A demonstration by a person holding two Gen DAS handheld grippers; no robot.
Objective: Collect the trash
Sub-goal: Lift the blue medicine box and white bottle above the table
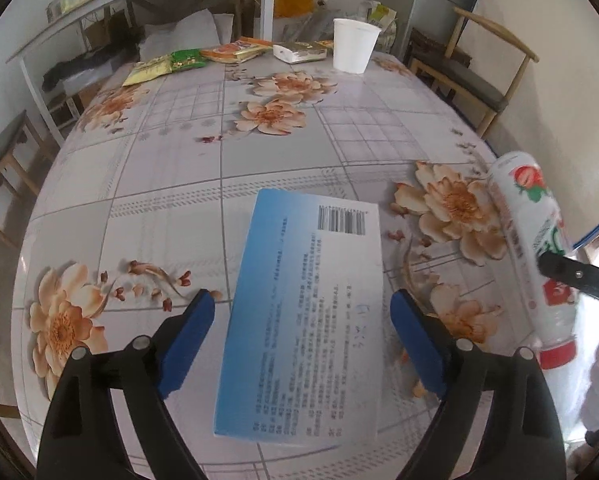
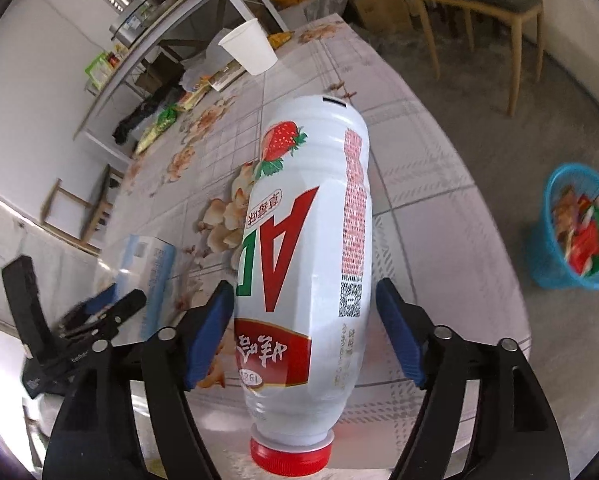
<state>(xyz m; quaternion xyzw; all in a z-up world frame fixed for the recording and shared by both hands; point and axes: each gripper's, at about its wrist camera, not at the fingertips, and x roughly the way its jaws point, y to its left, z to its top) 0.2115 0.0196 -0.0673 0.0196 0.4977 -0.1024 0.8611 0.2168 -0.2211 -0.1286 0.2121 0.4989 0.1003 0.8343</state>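
The left gripper [image 1: 301,330] was spread wide, its 2 pads clear of the blue box [image 1: 303,316] lying flat on the table [image 1: 171,168] between them. The right gripper [image 2: 303,330] was likewise released around the bottle [image 2: 303,248], which lay cap-first toward it (a gap showed at the right pad). Each tool was best centred over its item before being closed, the bottle taken at its waist. The bin [image 2: 575,228] stood on the floor, off to the right gripper's right.
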